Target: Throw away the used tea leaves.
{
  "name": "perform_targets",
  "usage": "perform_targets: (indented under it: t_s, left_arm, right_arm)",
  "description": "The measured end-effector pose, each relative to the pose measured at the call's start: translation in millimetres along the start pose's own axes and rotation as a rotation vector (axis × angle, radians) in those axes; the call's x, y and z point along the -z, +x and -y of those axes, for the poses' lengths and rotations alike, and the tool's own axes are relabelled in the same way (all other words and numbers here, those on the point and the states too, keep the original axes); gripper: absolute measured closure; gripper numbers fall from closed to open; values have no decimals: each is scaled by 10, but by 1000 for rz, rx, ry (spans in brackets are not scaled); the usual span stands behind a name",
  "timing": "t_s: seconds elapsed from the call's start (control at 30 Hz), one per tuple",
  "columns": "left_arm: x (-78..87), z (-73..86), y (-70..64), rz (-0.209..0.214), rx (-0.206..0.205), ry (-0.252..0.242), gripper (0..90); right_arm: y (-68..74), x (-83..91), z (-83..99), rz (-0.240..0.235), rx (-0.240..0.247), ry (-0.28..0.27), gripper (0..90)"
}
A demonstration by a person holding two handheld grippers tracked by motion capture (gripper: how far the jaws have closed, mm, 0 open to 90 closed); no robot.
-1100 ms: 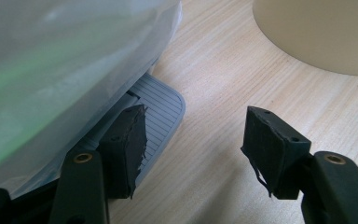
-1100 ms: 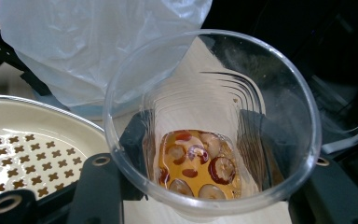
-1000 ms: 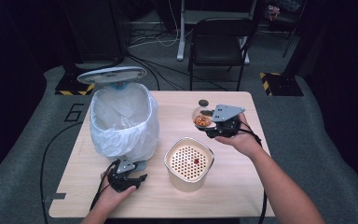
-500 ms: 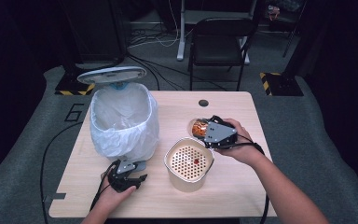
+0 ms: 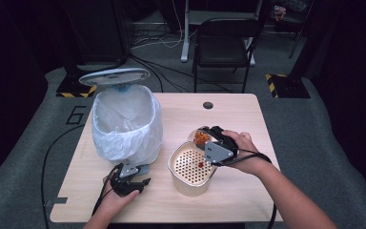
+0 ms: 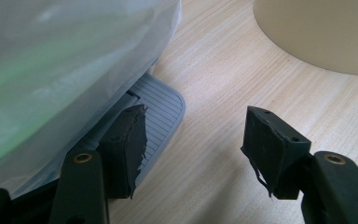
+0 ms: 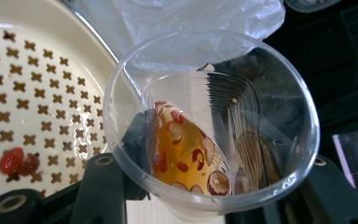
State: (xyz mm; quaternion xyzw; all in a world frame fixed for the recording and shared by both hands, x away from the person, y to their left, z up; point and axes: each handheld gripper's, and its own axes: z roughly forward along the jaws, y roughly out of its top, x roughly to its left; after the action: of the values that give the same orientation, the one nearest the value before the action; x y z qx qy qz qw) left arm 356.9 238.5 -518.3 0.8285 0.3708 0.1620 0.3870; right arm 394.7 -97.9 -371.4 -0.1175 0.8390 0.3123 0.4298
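Note:
My right gripper (image 5: 210, 142) (image 7: 209, 135) is shut on a clear plastic cup (image 5: 200, 138) (image 7: 261, 140), tilted at the far rim of a cream strainer bucket (image 5: 189, 171). Amber liquid with red fruit slices (image 7: 186, 156) pools in the cup's lower side. A few red berries (image 7: 16, 161) lie on the perforated strainer insert (image 7: 37, 93). My left gripper (image 5: 131, 180) (image 6: 198, 128) rests open on the table at the foot of the bin (image 5: 126, 121). One of its jaws sits on the grey pedal (image 6: 163, 107), and there is nothing between the jaws.
The bin has a white plastic liner (image 6: 51, 65) and its lid (image 5: 114, 76) stands open at the back. The wooden table (image 5: 248, 119) has a cable hole (image 5: 208, 105) near its far edge. A black chair (image 5: 224, 43) stands behind the table.
My right gripper has carried the cup from the back right of the table towards me and tipped it over the strainer bucket. The left gripper has not moved.

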Motion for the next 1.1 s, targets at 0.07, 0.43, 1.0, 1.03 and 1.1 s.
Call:
perform_targets:
  t_s: [0.07, 0.43, 1.0, 1.03, 1.1]
  left_arm:
    - [0, 0, 0, 0, 1, -1, 392]
    - [0, 0, 0, 0, -1, 0, 392]
    - [0, 0, 0, 0, 0, 0, 392]
    - [0, 0, 0, 0, -1, 0, 392]
    - [0, 0, -1, -1, -1, 0, 392]
  right_arm:
    - [32, 6, -31, 9, 58, 13, 484]
    - [329, -27, -160, 95, 481, 94, 487]
    - [498, -66, -182, 292, 874, 129, 487]
    - [497, -64, -183, 296, 871, 130, 488]
    - [484, -59, -194, 305, 873, 118, 488]
